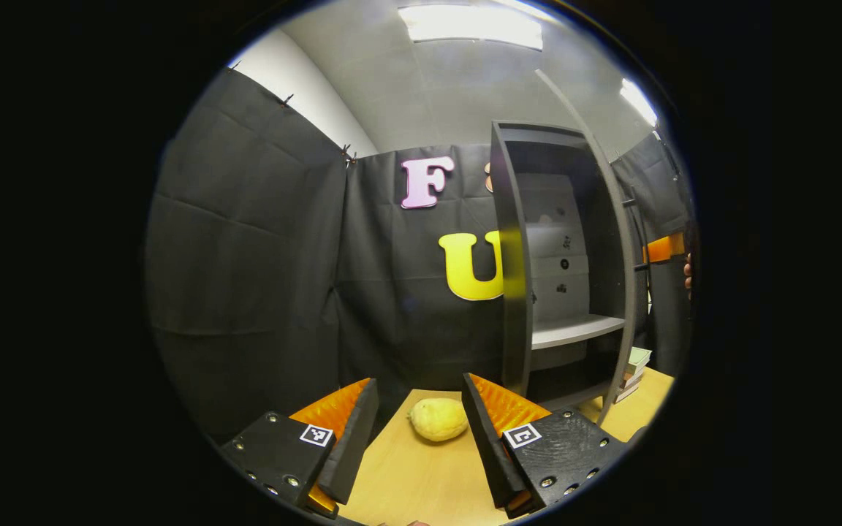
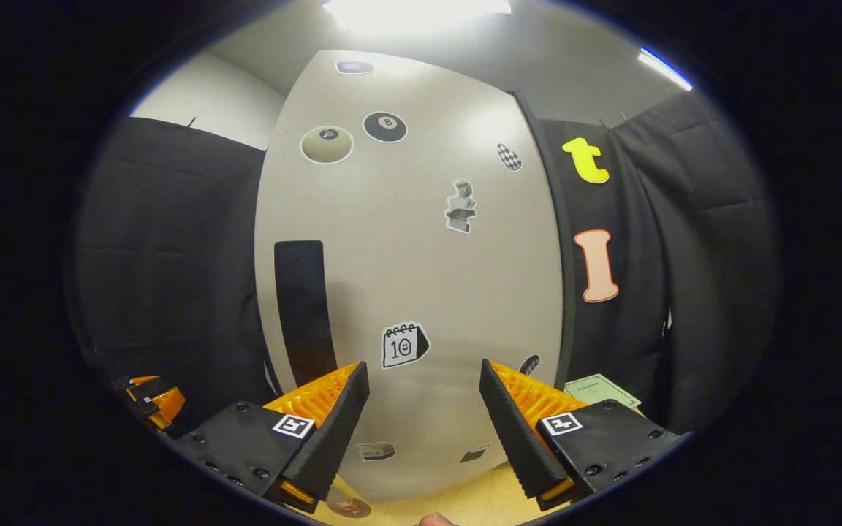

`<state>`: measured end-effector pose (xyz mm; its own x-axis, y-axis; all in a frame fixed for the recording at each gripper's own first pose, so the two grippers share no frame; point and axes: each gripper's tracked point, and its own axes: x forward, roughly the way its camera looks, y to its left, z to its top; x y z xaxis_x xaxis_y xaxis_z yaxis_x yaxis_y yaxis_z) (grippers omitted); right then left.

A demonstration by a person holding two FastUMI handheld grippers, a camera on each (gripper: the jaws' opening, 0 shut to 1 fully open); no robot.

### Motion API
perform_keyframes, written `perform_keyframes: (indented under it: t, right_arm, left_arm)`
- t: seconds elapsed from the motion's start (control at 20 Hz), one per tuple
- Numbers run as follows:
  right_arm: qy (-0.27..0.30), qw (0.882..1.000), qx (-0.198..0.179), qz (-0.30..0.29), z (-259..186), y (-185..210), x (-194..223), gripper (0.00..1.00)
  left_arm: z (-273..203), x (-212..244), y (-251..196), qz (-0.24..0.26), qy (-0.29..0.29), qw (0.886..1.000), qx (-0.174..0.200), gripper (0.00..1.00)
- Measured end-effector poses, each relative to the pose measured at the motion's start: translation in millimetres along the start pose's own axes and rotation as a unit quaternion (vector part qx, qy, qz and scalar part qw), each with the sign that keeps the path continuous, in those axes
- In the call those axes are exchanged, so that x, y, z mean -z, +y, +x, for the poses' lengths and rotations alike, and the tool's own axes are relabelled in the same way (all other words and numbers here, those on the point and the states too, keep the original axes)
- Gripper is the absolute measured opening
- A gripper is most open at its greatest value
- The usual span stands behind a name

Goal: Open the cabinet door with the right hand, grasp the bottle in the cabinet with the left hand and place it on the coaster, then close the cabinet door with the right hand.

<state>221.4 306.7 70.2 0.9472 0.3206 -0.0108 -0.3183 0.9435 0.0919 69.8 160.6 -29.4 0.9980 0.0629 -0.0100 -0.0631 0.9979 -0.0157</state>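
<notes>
— Both tongs stood apart and empty: left gripper [image 1: 419, 438] over the pale wooden table [image 1: 421, 489], a yellow lemon [image 1: 438, 418] at twelve o'clock between its fingers
— And the right gripper [image 2: 425, 431]?
— It faced the beige stickered cabinet door [image 2: 421, 277], its black handle [image 2: 304, 307] at eleven o'clock; the bottle couldn't be made out

both views were lit from above by ceiling light panels [image 1: 471, 25] that burned out to white glare. the cabinet door [image 2: 406, 277] caught a bright, soft sheen near its top in the right gripper view. the cloth walls stayed dim. fisheye curving bent straight edges toward the rims. focus was fairly sharp throughout.
</notes>
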Motion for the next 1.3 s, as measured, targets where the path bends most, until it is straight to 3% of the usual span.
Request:
perform_keyframes:
  t: [0.35,0.75,1.05,1.15,1.2,1.25,1.3]
  right_arm:
    - [0.001,1.000,0.008,-0.017,9,14,-1,0.97]
    - [-0.002,1.000,-0.003,-0.018,-3,8,-6,0.97]
    - [-0.006,1.000,-0.010,-0.014,-71,-47,-14,0.98]
    - [-0.011,1.000,-0.004,-0.016,-96,-74,-17,0.98]
    - [-0.013,1.000,0.001,-0.018,-106,-88,-18,0.98]
    - [-0.015,1.000,0.006,-0.020,-119,-105,-20,0.98]
    - [-0.017,1.000,0.010,-0.022,-129,-117,-20,0.98]
  left_arm:
    - [-8,7,27,-0.002,0.006,1.000,-0.010,0.65]
    - [-10,-6,8,-0.002,0.004,1.000,-0.004,0.67]
    - [-13,-32,-57,0.013,-0.012,1.000,0.010,0.65]
    - [-18,-43,-83,0.016,-0.019,0.999,0.021,0.64]
    - [-21,-48,-97,0.016,-0.022,0.999,0.025,0.69]
    - [-23,-54,-111,0.014,-0.023,0.999,0.030,0.65]
    - [-27,-57,-124,0.011,-0.025,0.999,0.035,0.66]
